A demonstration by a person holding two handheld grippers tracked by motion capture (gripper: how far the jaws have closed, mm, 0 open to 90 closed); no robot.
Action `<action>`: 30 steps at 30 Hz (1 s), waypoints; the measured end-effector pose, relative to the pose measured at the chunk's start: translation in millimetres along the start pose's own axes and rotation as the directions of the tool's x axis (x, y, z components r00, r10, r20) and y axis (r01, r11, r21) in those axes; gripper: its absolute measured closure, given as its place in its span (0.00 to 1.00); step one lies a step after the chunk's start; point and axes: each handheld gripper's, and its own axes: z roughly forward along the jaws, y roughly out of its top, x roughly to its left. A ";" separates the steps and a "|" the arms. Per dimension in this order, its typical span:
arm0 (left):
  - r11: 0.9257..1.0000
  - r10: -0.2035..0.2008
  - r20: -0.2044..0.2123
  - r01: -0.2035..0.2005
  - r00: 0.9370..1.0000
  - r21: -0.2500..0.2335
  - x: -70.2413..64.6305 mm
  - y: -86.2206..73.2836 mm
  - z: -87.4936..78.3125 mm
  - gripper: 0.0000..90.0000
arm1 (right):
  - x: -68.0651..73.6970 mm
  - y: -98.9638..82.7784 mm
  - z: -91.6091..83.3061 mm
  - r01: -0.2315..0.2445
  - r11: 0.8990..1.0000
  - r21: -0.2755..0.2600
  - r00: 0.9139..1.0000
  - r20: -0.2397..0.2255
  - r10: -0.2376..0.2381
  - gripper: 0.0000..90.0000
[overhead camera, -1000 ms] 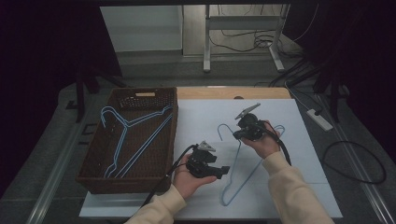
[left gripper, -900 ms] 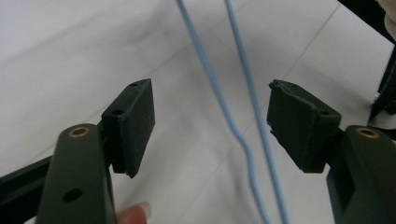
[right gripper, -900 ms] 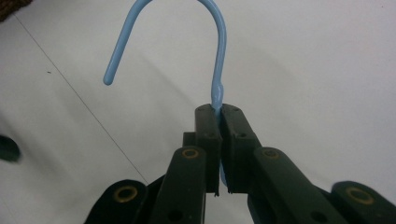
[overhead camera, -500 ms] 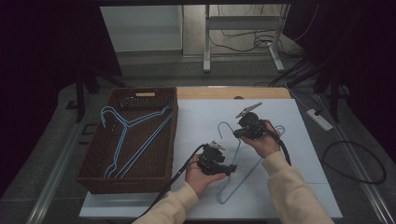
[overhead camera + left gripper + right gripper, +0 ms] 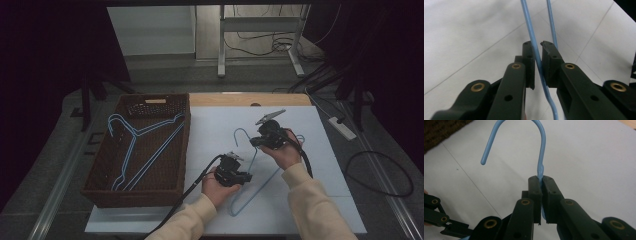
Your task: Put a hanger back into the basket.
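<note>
Nearest me, left tongs (image 5: 248,176) have just been closing and now pinch one thin wire arm of the blue hanger (image 5: 250,200); in the left gripper view the pads sit on that wire (image 5: 537,60), a second strand running just beside it. The hanger lies on the white counter (image 5: 325,165), right of the wicker basket (image 5: 102,192).

Farther out, right tongs (image 5: 255,141) are clamped on the neck just below the hook (image 5: 534,135), jaws pressed together on it.

Handling, my guess: light, thin coated wire, springy and likely to flex or twist if I lift from one end. The smooth coating may slip in the pads. Neck plus one arm looks a sound two-point hold, so I would keep both.

Beyond, the basket holds more blue hangers (image 5: 135,150). No brand, label or writing readable anywhere.
</note>
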 end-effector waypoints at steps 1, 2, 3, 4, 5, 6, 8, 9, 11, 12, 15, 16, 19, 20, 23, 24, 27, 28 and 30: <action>1.000 -0.005 -0.007 0.005 1.000 -0.005 -0.1 0.4 -0.9 0.91 | -1.1 -1.0 -1.2 -0.007 1.000 -0.011 1.000 -0.005 0.007 0.94; 1.000 -0.005 -0.007 0.005 1.000 -0.005 -0.1 0.4 -0.9 0.92 | -1.1 -1.0 -1.2 -0.007 1.000 -0.011 1.000 -0.005 0.007 0.94; 1.000 -0.012 -0.009 0.012 1.000 -0.015 0.3 1.1 -2.4 0.92 | -2.6 -2.4 -3.3 -0.016 0.999 -0.028 1.000 -0.016 0.016 0.89; 1.000 -0.020 -0.005 0.020 1.000 -0.023 0.8 1.6 -3.4 0.93 | -4.3 -4.7 -7.4 -0.034 0.998 -0.056 0.999 -0.038 0.032 0.80; 0.999 -0.023 -0.004 0.023 1.000 -0.032 1.0 2.1 -4.2 0.94 | -4.7 -6.7 -11.3 -0.045 0.996 -0.081 0.998 -0.046 0.041 0.75; 0.999 -0.023 -0.003 0.023 1.000 -0.041 0.5 2.6 -5.1 0.96 | -4.5 -11.9 -20.4 -0.071 0.989 -0.130 0.996 -0.056 0.064 0.68; 0.999 -0.021 -0.011 0.021 1.000 -0.046 -0.1 2.3 -5.6 0.96 | -3.1 -21.0 -34.2 -0.096 0.975 -0.200 0.994 -0.061 0.085 0.63; 0.999 -0.021 -0.012 0.021 1.000 -0.046 0.0 2.2 -5.8 0.96 | -2.6 -23.7 -37.9 -0.099 0.972 -0.215 0.994 -0.061 0.088 0.62; 0.998 -0.027 -0.007 0.026 1.000 -0.050 0.5 1.8 -5.5 0.96 | 0.4 -36.3 -52.4 -0.118 0.956 -0.267 0.993 -0.061 0.105 0.58; 0.998 -0.028 -0.004 0.027 1.000 -0.051 0.8 1.7 -5.7 0.96 | 2.5 -43.4 -59.3 -0.130 0.948 -0.292 0.991 -0.064 0.116 0.56; 0.997 -0.034 0.003 0.034 0.999 -0.067 0.3 1.2 -7.8 0.96 | 8.9 -66.9 -74.3 -0.154 0.927 -0.342 0.987 -0.092 0.130 0.54; 0.997 -0.034 0.003 0.034 0.999 -0.067 0.3 1.2 -7.8 0.96 | 11.3 -75.0 -77.3 -0.157 0.921 -0.356 0.987 -0.099 0.130 0.54; 0.996 -0.033 0.007 0.033 0.999 -0.086 -1.7 1.1 -13.5 0.96 | 16.3 -94.7 -81.0 -0.159 0.912 -0.379 0.985 -0.117 0.123 0.52; 0.995 -0.037 0.017 0.038 0.999 -0.095 -2.2 1.4 -17.7 0.96 | 18.3 -104.8 -83.1 -0.146 0.909 -0.390 0.988 -0.111 0.111 0.50; 0.993 -0.036 0.031 0.039 0.999 -0.115 -4.0 2.3 -24.7 0.96 | 19.0 -118.5 -87.1 -0.145 0.899 -0.414 0.987 -0.125 0.102 0.50; 0.992 -0.034 0.035 0.038 0.999 -0.123 -4.9 2.5 -28.1 0.96 | 19.0 -122.0 -88.1 -0.145 0.894 -0.423 0.987 -0.124 0.101 0.49; 0.990 -0.030 0.050 0.037 0.998 -0.139 -6.4 2.9 -36.7 0.96 | 18.5 -135.8 -91.6 -0.141 0.879 -0.456 0.988 -0.116 0.098 0.48; 0.989 -0.027 0.056 0.035 0.998 -0.146 -6.9 2.9 -40.1 0.96 | 18.6 -138.6 -91.8 -0.139 0.876 -0.461 0.989 -0.113 0.097 0.48; 0.986 -0.016 0.061 0.026 0.998 -0.164 -8.9 3.0 -48.8 0.96 | 19.5 -145.0 -91.8 -0.135 0.873 -0.469 0.990 -0.108 0.095 0.47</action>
